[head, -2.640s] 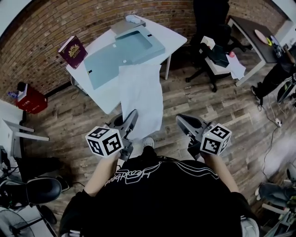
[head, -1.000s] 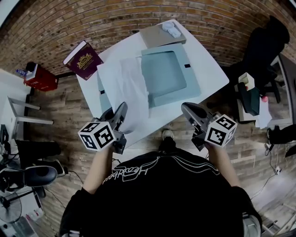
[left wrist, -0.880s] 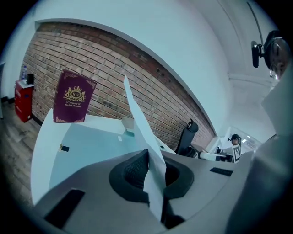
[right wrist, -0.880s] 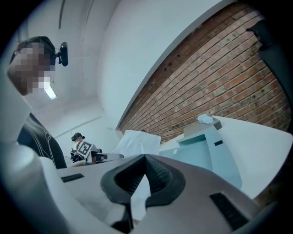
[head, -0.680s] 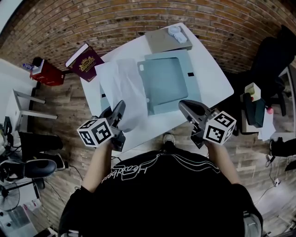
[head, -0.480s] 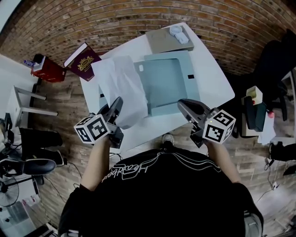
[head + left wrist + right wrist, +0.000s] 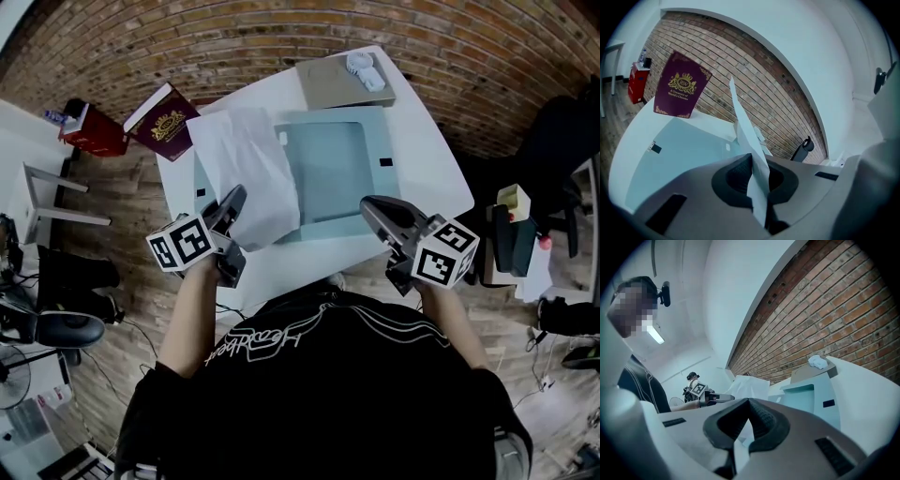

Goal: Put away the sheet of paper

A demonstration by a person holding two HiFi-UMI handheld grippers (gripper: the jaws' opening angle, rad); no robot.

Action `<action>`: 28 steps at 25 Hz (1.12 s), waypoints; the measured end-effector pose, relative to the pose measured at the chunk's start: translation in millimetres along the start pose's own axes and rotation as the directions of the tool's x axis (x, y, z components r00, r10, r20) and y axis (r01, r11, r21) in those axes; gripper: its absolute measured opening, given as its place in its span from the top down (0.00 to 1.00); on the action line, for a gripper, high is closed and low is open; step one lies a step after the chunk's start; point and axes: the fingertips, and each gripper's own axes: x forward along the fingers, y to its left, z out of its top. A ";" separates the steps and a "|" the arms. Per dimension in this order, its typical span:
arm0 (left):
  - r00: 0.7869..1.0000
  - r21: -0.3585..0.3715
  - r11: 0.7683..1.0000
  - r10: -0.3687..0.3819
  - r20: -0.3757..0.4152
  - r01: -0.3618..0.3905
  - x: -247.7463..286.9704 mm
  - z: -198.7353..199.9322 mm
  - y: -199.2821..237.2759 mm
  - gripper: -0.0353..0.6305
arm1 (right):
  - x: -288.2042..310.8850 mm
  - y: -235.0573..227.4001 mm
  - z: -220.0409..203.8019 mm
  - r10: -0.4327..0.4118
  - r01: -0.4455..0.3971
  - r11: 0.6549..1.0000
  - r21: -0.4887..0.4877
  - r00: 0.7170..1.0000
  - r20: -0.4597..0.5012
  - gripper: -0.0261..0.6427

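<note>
1. Head view: the sheet of paper (image 7: 246,169) is gripped at its near edge by the left gripper (image 7: 232,202). The rest of the sheet is draped over the left part of the open blue folder (image 7: 337,169) on the white worktop (image 7: 427,173).
2. Head view: the right gripper (image 7: 377,208) is held over the folder's near right edge, and nothing is carried in it. A maroon book (image 7: 161,120) is seen at the far left corner of the worktop, well apart from the sheet's gripped edge.
3. Left gripper view: the fingers are clenched on the sheet's edge. The paper is pinched between the pads and rises tilted above them. The folder's pale panel is seen below, with the book beyond it.
4. Right gripper view: the fingers are closed together with nothing between them. The sheet and folder are seen ahead, and the left gripper is seen across to the left.
5. Step judged: the sheet is being carried and placed. It is over the folder but not yet laid flat or tucked in, so the task is judged about half done.
6. Next move judged: the limp sheet needs to be lowered and squared inside the folder before it is released. The right gripper is probably needed to steady the folder or fold its cover over.
</note>
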 end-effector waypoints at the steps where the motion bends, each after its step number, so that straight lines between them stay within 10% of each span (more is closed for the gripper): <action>1: 1.000 -0.016 1.000 -0.003 -0.007 0.003 1.5 0.1 3.0 0.90 | 2.0 -0.4 1.9 -0.006 0.006 1.000 0.001 1.000 0.002 0.96; 28: 0.966 -0.180 0.983 -0.021 -0.258 -0.027 65.6 -49.5 87.9 0.90 | 25.5 -2.3 0.7 -0.132 0.133 0.990 0.044 0.991 -0.026 0.96</action>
